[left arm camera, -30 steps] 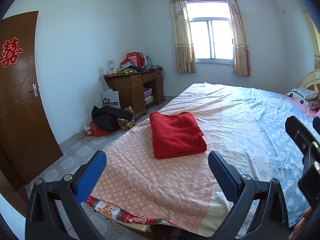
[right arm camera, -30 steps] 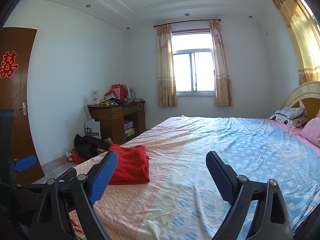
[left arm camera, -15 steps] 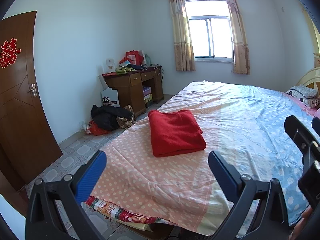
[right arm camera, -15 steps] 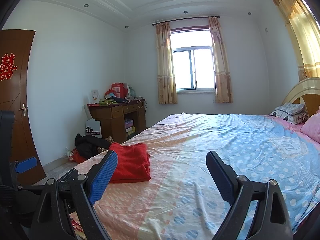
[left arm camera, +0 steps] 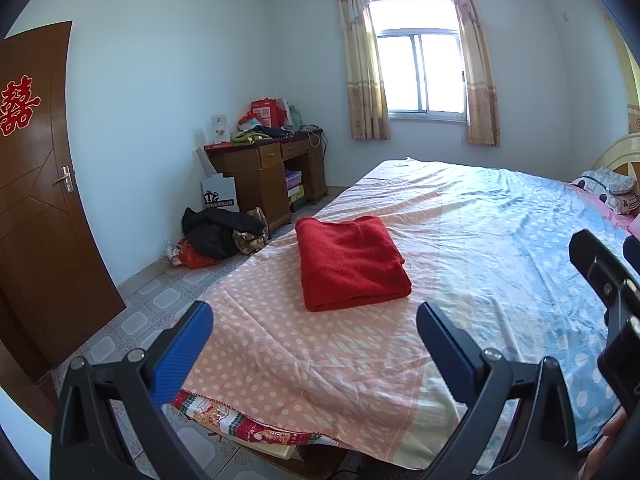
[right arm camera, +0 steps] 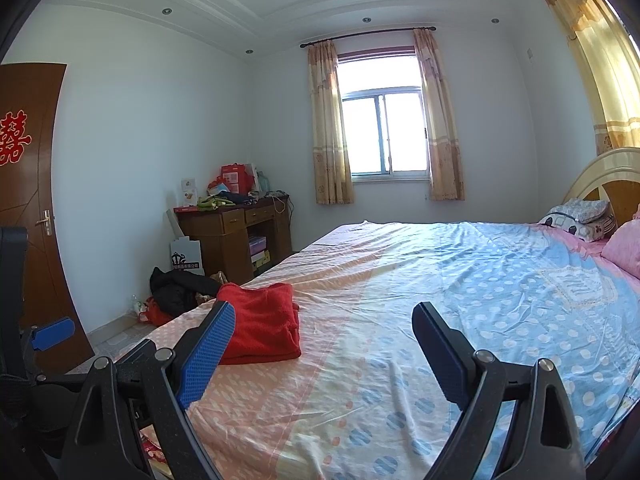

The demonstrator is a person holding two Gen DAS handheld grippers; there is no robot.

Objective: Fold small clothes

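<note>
Above bed [left arm camera: 500, 240], both hand-held grippers wide, empty

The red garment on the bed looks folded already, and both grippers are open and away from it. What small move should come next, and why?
Probably nothing more on this piece: the red garment lies as a neat folded rectangle on the bed. The left gripper and right gripper are both open, empty and short of it. I would draw both back a little from the bed; no other loose garment shows on it.
</note>
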